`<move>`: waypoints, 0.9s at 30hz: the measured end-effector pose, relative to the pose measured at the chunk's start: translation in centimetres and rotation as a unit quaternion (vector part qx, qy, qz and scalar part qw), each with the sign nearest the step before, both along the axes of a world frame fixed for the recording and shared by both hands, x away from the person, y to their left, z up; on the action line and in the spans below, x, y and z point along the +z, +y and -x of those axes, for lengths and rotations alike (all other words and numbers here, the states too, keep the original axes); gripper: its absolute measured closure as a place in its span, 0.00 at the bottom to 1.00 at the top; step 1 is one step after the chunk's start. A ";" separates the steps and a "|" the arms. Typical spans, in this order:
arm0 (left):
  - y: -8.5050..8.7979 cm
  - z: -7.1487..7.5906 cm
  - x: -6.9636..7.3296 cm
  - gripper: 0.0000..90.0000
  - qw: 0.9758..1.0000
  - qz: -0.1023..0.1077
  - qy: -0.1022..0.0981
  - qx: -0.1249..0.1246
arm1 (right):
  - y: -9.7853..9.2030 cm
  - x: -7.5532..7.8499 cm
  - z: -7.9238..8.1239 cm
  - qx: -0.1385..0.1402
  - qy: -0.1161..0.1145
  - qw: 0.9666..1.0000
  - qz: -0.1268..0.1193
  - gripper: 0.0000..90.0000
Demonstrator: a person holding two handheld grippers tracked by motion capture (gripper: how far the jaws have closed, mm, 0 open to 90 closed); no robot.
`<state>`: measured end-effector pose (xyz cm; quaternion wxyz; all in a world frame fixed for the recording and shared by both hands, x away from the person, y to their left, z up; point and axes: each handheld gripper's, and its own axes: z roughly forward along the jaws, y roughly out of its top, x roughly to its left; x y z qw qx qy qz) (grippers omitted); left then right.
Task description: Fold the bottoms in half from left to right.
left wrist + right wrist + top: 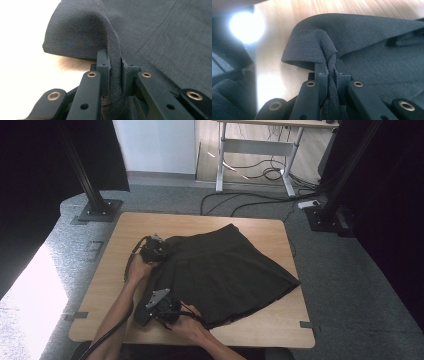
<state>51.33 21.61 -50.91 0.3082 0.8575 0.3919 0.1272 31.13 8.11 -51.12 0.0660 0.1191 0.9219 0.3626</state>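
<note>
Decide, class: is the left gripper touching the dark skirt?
Touching. In the left gripper view, the left gripper has its jaws pinched shut on a raised fold of the skirt, cloth squeezed between the pads.

Dark skirt (225,272) on light wooden table (130,232)

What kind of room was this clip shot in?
Probably a lab or recording studio: black curtains hang around a small light wooden table, black stand poles rise beside it, and loose cables lie under a grey desk frame.
</note>
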 end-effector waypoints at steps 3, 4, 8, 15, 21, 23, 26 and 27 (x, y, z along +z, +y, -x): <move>1.0 0.9 0.8 0.89 1.000 -0.016 -0.002 -0.006 | 0.8 0.2 0.4 0.011 0.004 1.000 -0.006 0.93; 1.6 1.2 1.0 0.89 1.000 -0.022 -0.002 -0.008 | 1.6 0.3 0.8 0.022 0.007 1.000 -0.007 0.93; 5.3 3.1 1.9 0.89 0.999 -0.031 -0.001 0.009 | 3.5 0.6 1.6 0.048 0.009 0.999 -0.014 0.93; 8.9 4.5 3.3 0.88 0.999 -0.029 0.000 0.032 | 4.8 2.5 2.5 0.080 0.000 0.996 -0.033 0.93; 8.9 4.0 5.4 0.88 0.999 -0.014 -0.012 0.044 | 2.3 4.4 1.4 0.060 -0.012 0.997 -0.042 0.93; 8.4 3.5 6.0 0.88 0.999 -0.005 -0.014 0.046 | 0.8 4.9 0.7 0.043 -0.010 0.998 -0.051 0.93; 6.9 1.9 7.1 0.88 0.998 0.010 -0.012 0.053 | -2.3 6.0 -0.4 0.007 -0.016 0.998 -0.067 0.93; 6.9 1.9 7.1 0.88 0.998 0.010 -0.012 0.053 | -3.1 6.3 -0.6 -0.002 -0.019 0.997 -0.071 0.93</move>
